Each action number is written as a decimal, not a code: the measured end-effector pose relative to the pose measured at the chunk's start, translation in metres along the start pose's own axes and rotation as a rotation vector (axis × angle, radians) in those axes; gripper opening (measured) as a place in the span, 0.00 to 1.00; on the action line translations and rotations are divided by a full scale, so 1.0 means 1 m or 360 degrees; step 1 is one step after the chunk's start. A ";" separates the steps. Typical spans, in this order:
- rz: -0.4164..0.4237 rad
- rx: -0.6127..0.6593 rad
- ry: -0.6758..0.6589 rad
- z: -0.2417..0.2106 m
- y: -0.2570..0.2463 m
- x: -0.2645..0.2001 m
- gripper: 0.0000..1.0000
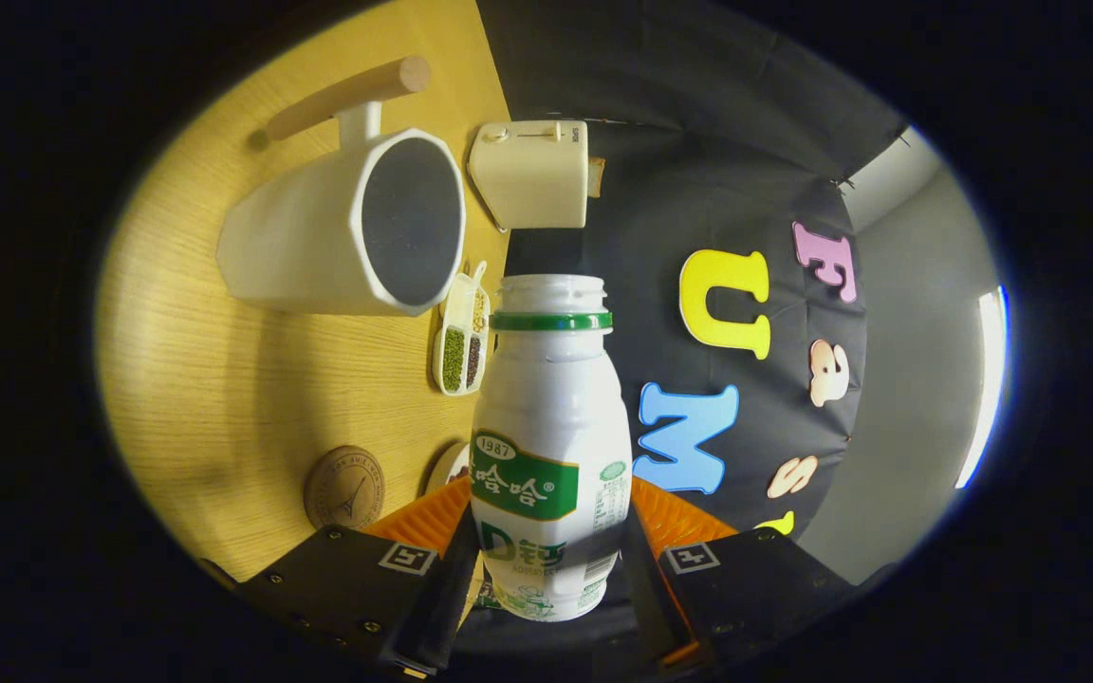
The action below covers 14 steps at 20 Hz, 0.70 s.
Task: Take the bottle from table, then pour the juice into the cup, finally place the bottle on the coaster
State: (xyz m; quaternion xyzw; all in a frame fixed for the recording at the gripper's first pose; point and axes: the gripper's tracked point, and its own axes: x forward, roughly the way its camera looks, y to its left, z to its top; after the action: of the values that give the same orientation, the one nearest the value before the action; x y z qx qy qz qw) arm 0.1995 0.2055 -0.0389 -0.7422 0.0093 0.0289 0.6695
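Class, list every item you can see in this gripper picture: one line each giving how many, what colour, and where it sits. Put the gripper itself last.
White plastic bottle with green neck ring and green label: 1, white and green, uncapped, between the fingers.
White angular cup with wooden handle: 1, white, on the table beyond the bottle.
Cream box-shaped appliance: 1, cream, beside the cup at the table edge.
Divided tray of beans: 1, clear with green and dark contents, between cup and bottle.
Round brown coaster: 1, brown, on the table near the fingers.
Wooden table: 1, light wood.
Gripper: 1, both fingers pressing the bottle.
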 end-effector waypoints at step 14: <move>-0.0048 -0.0141 -0.0008 0.001 -0.015 0.000 0.72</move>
State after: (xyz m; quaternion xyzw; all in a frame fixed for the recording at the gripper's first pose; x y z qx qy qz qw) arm 0.2000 0.2080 -0.0236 -0.7711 -0.0046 0.0210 0.6363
